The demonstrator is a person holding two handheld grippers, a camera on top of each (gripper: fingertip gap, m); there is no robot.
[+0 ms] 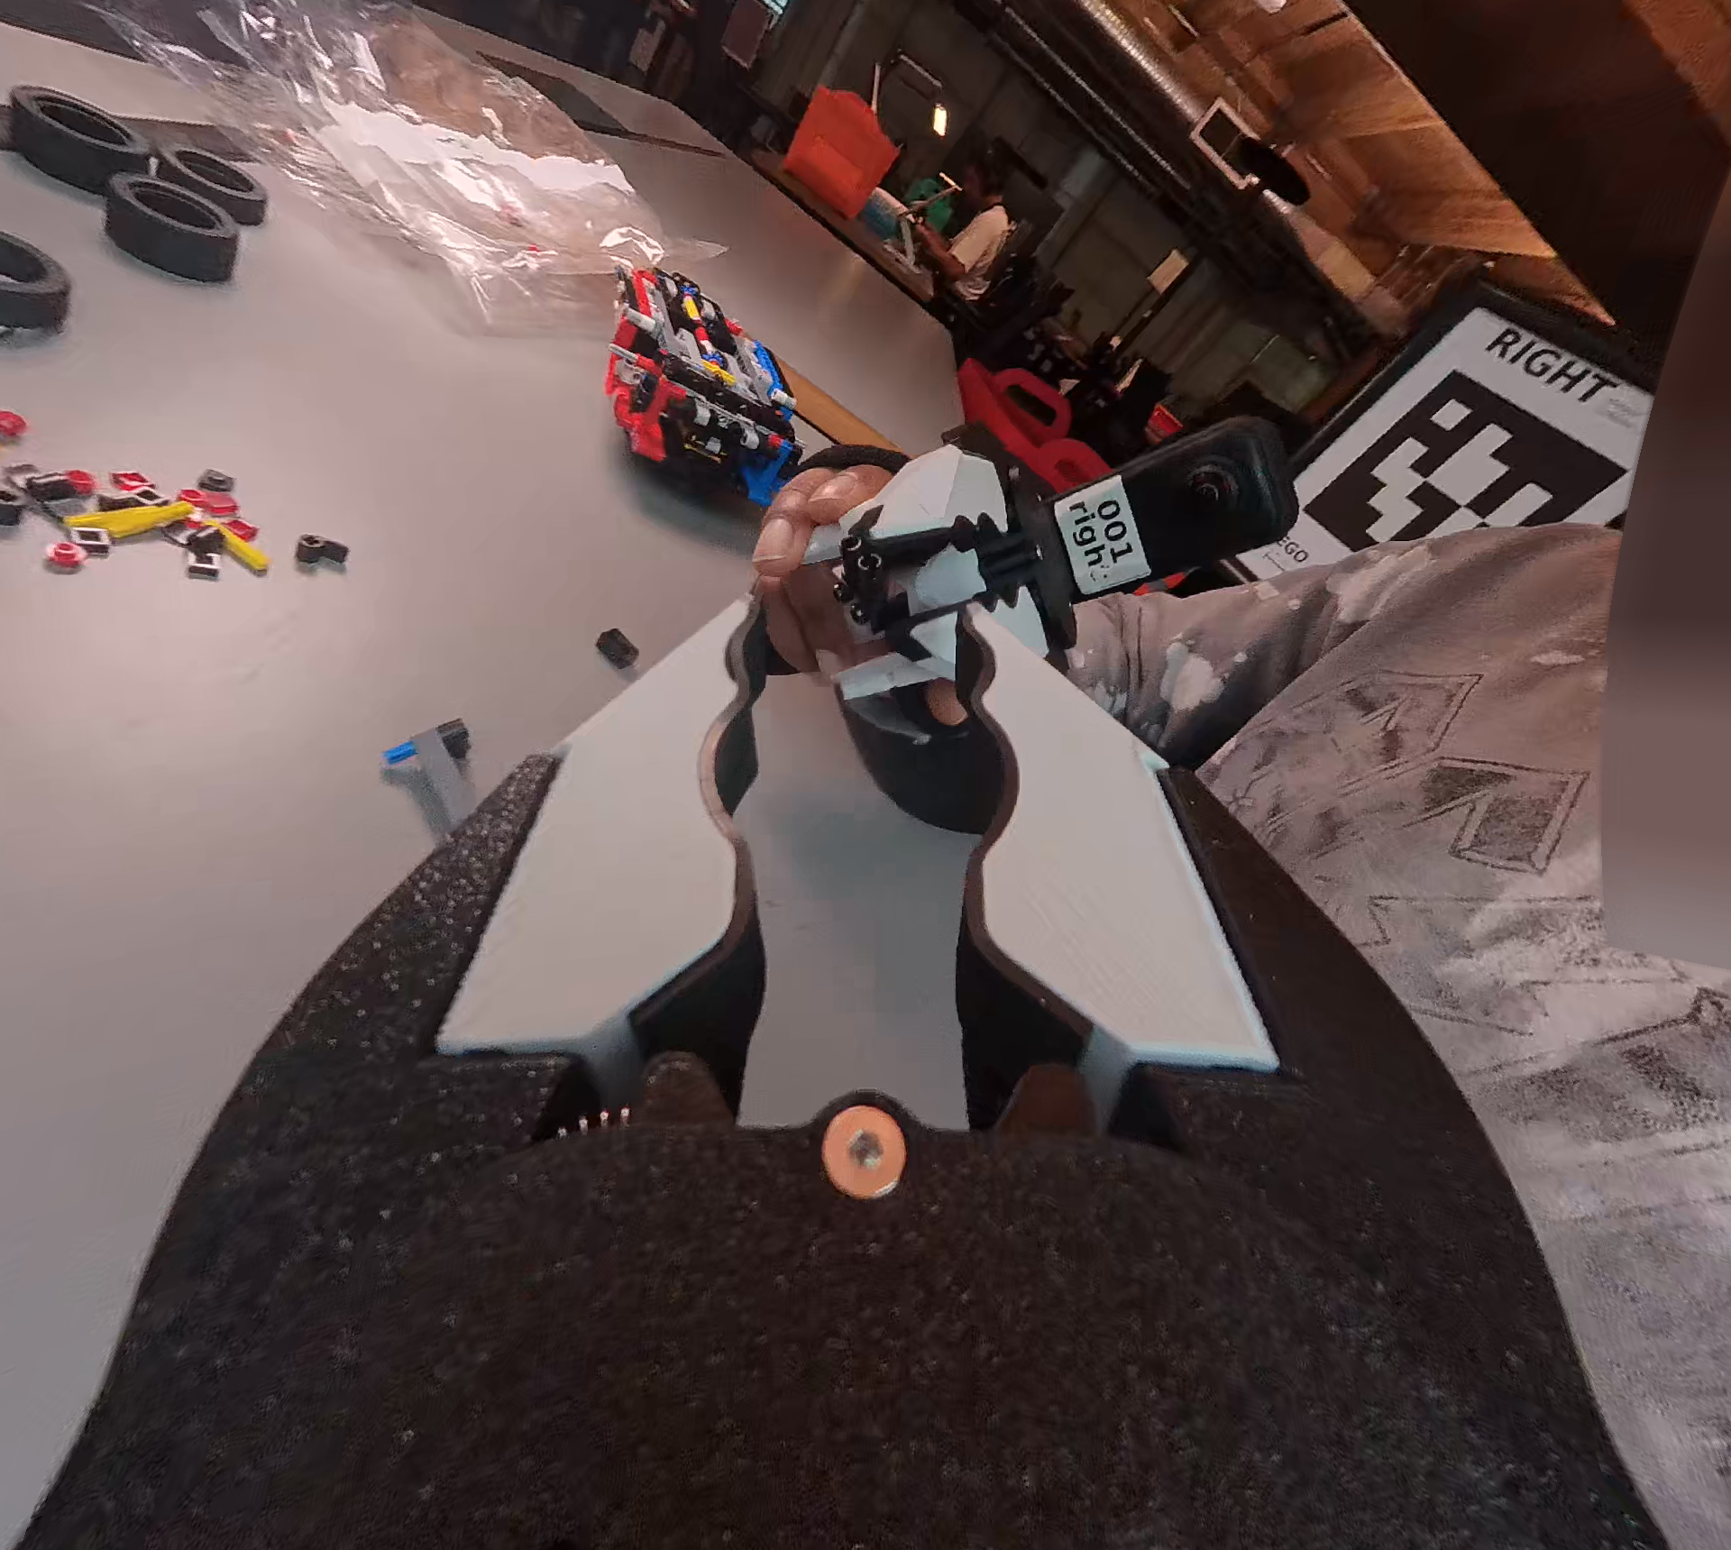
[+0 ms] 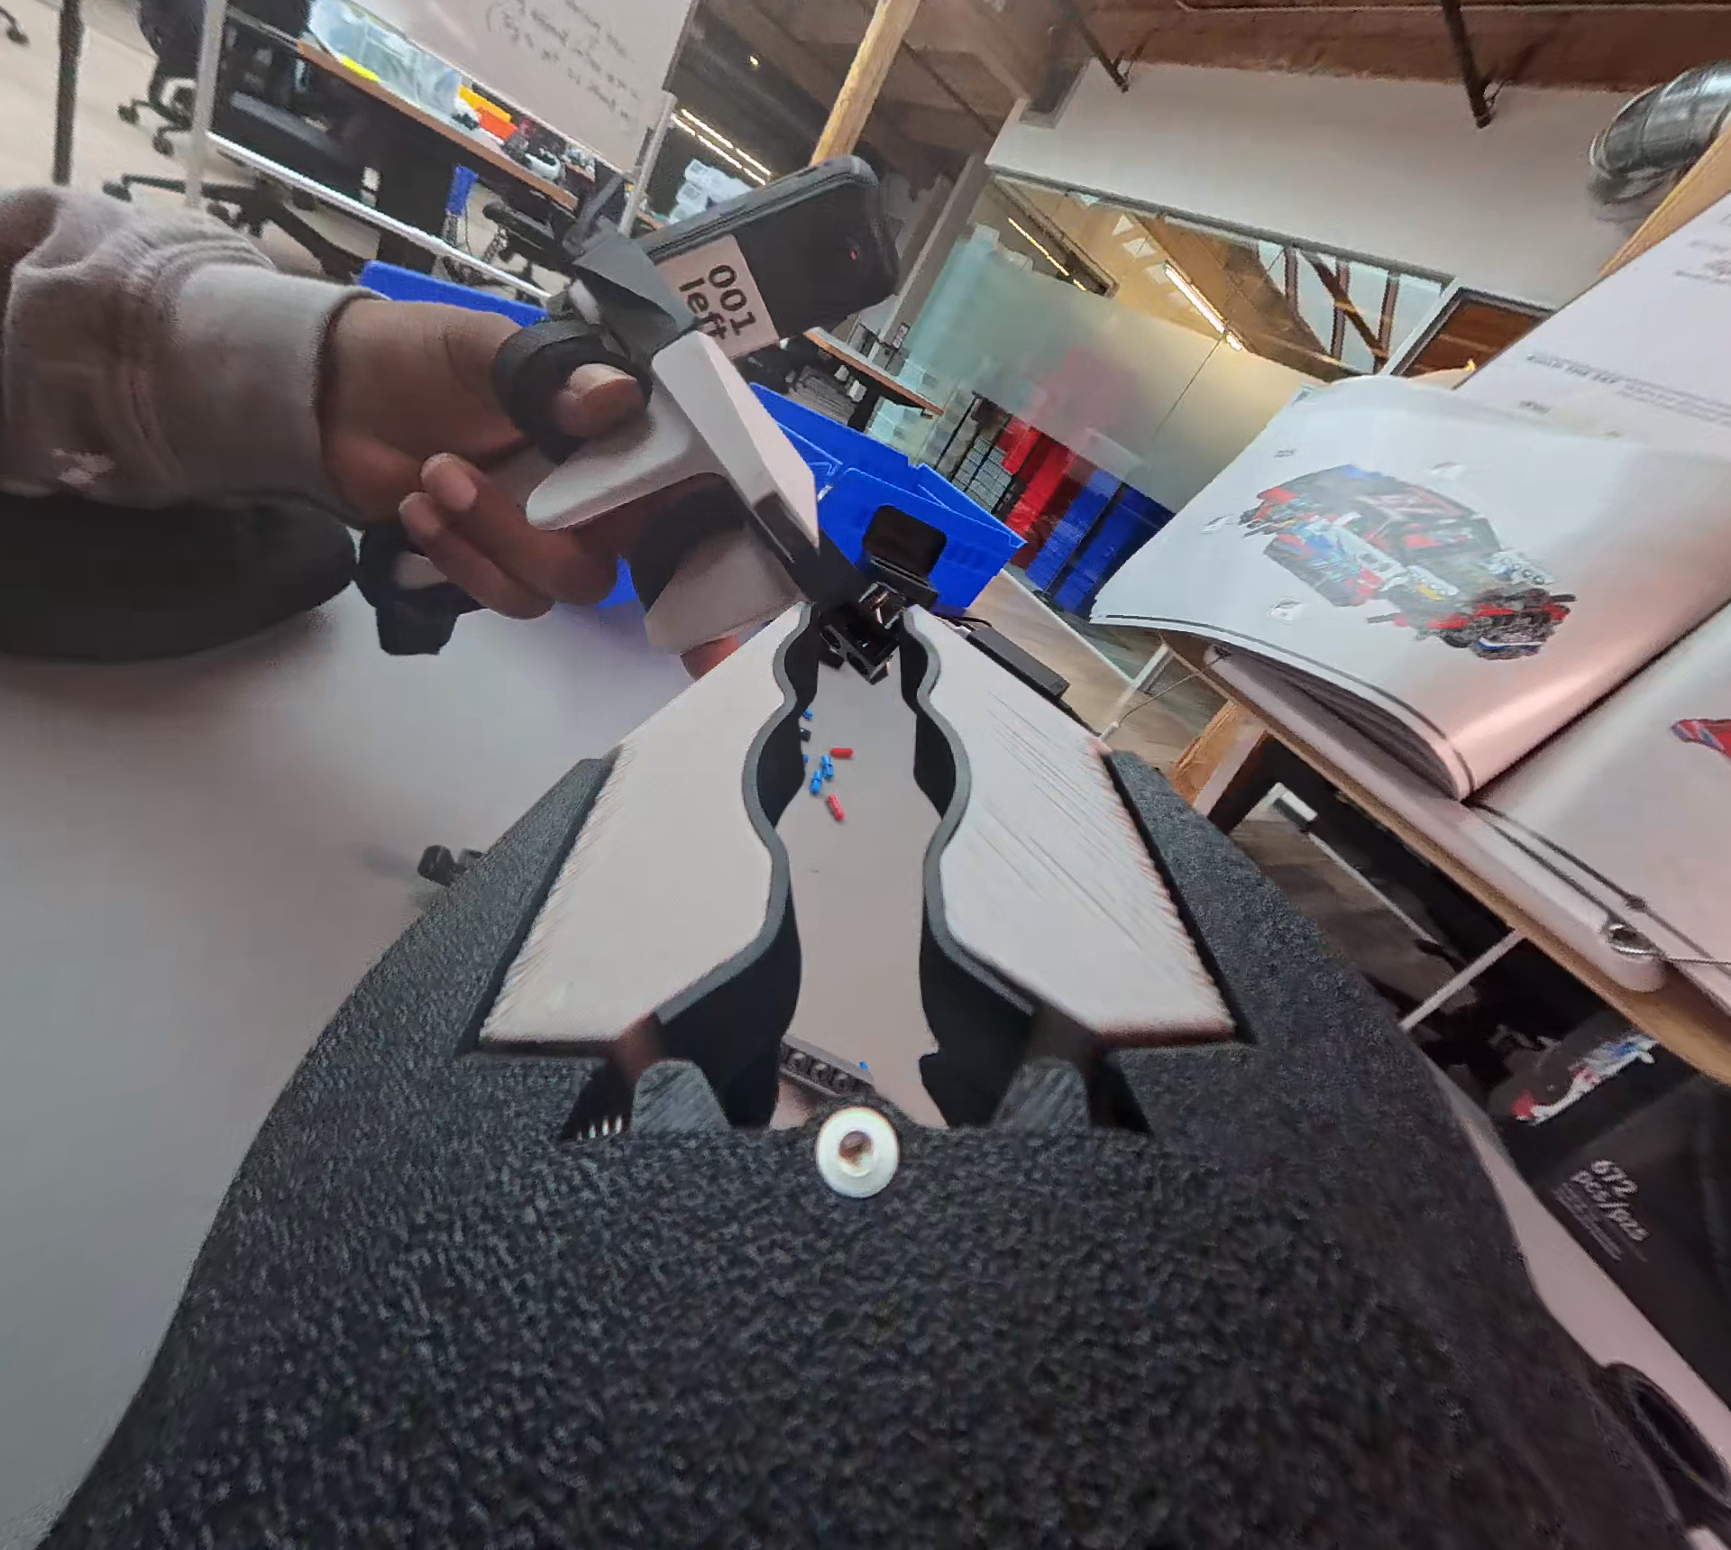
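Note:
My right gripper [image 2: 857, 624] is shut on a small black brick piece [image 2: 866, 634] and holds it above the grey table [image 2: 234, 802]. The piece also shows in the left wrist view [image 1: 871, 568], with black pins sticking out of it. My left gripper [image 1: 862, 615] is open and empty, and its fingertips [image 1: 745, 615] point at the right gripper [image 1: 843, 615] just beyond them. In the right wrist view a hand holds the left gripper [image 2: 749, 596] at the upper left. One of its fingertips [image 2: 806, 549] is right at the black piece.
A half-built red, blue and black brick model [image 1: 702, 390] stands mid-table. Black tyres [image 1: 169, 212], clear plastic bags [image 1: 421, 175] and a pile of loose bricks [image 1: 140, 521] lie to the left. Blue and red pins [image 2: 829, 774] lie below the right gripper. An open booklet [image 2: 1405, 568] rests at the right. Blue bins [image 2: 890, 493] stand behind. Both grippers' tips are close together, under 4 cm apart.

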